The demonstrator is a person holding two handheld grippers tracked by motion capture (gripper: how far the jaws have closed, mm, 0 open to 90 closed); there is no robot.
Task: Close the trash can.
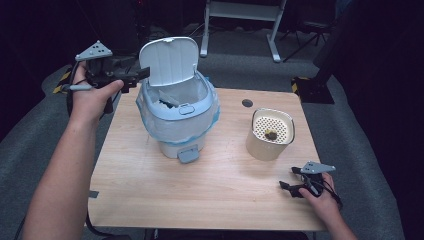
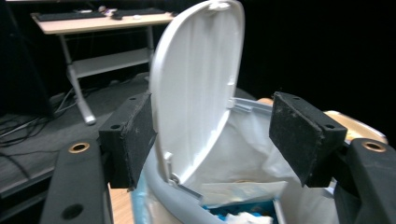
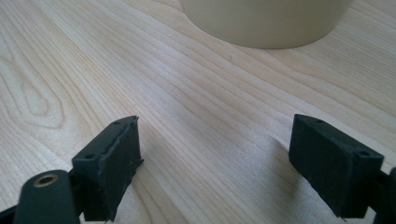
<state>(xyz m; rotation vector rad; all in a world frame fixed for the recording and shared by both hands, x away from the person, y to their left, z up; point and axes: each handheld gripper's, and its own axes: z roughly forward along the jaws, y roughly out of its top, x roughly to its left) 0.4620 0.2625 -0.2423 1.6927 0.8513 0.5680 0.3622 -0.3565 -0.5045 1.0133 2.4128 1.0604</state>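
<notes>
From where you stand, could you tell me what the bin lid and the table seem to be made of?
The bin lid looks like moulded plastic, pale grey-white, smooth with a soft sheen and ribs inside. The table looks like light wood or wood-look laminate: matt, with visible grain lines.

Cream container (image 3: pixel 266 21) cropped at top

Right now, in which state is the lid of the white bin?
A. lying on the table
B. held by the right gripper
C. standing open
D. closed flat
C: the lid stands upright behind the bin, whose lined inside is visible.
</notes>
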